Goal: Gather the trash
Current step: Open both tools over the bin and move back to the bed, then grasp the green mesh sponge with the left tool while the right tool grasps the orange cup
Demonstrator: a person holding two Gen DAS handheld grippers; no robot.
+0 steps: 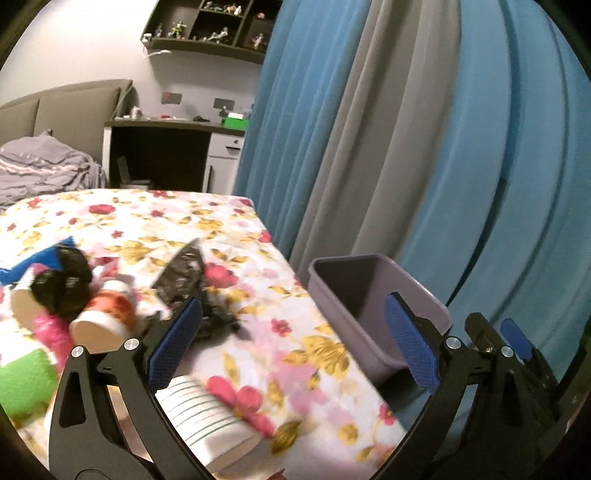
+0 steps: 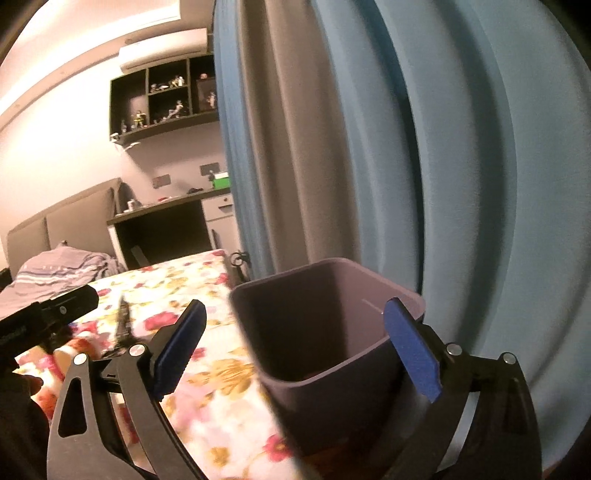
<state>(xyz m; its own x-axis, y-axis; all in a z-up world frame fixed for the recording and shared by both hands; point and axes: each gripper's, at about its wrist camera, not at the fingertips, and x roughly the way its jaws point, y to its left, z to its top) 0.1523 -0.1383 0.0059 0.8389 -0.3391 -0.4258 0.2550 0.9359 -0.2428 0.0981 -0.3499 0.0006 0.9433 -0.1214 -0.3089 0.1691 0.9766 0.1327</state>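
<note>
Trash lies on the floral-cloth table (image 1: 236, 221): a crumpled black plastic bag (image 1: 184, 271), an orange paper cup (image 1: 109, 314) on its side, a white striped cup (image 1: 207, 417), and pink and green pieces at the left edge. A purple bin (image 1: 373, 306) stands off the table's right edge. My left gripper (image 1: 292, 301) is open over the cloth with nothing between its fingers. My right gripper (image 2: 295, 304) is open in front of the bin (image 2: 325, 350), which looks empty, and also holds nothing. One of its blue pads (image 1: 515, 334) shows at the far right of the left wrist view.
Blue and grey curtains (image 1: 406, 147) hang close behind the bin. A bed with grey bedding (image 1: 44, 166), a desk (image 1: 166, 129) and a wall shelf of figurines (image 1: 207, 26) stand beyond the table. A black object (image 1: 62, 284) and a blue one (image 1: 37, 260) lie among the trash.
</note>
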